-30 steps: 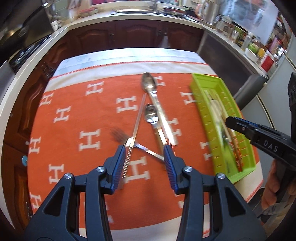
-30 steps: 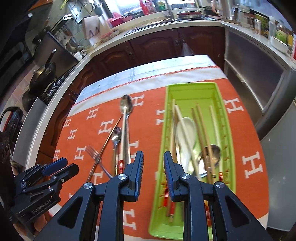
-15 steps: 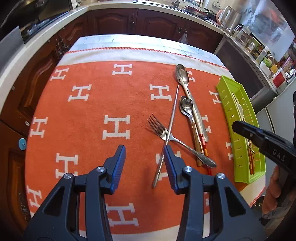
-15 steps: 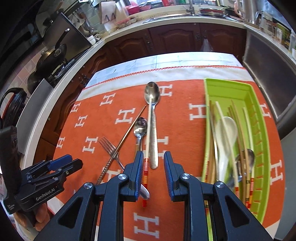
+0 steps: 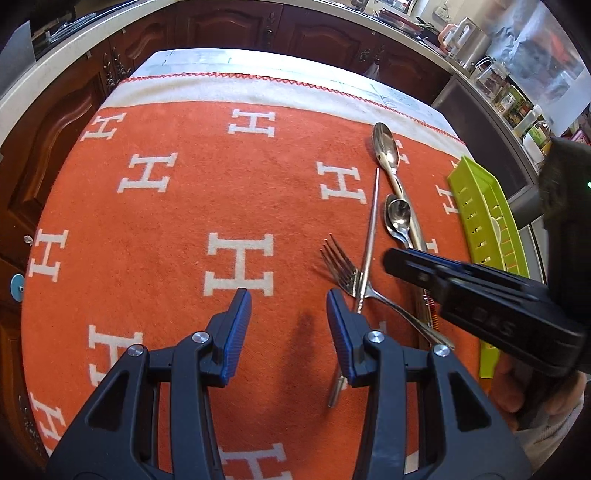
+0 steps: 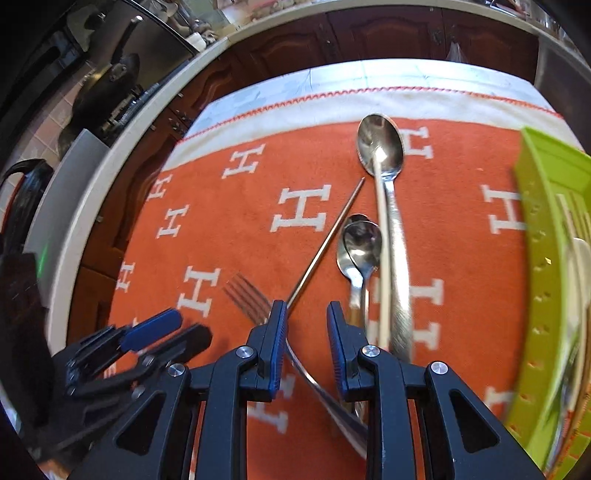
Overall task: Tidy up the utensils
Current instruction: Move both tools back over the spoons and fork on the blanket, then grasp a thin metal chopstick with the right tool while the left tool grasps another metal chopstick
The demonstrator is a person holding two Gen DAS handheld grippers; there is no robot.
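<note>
On the orange cloth lie a fork point(image 5: 345, 273) point(image 6: 247, 299), a thin metal chopstick point(image 5: 369, 236) point(image 6: 325, 240) crossing it, a large spoon point(image 5: 386, 151) point(image 6: 380, 147) and a small spoon point(image 5: 398, 218) point(image 6: 360, 243). My left gripper point(image 5: 289, 306) is open and empty, left of the fork, above bare cloth. My right gripper point(image 6: 306, 321) point(image 5: 424, 269) is open, low over the fork's handle and the chopstick, jaws to either side of the handle. A green utensil tray point(image 5: 476, 206) point(image 6: 543, 229) at the right holds several utensils.
The orange cloth with white H marks point(image 5: 184, 221) covers a table. Dark wood cabinets point(image 5: 240, 26) and a counter surround it. A kettle and jars point(image 5: 465, 37) stand at the back right. A pan on a stove point(image 6: 110, 85) is at the left.
My left gripper has drawn away to the left, off the utensils. My right gripper has moved left and down from the tray side to over the fork handle.
</note>
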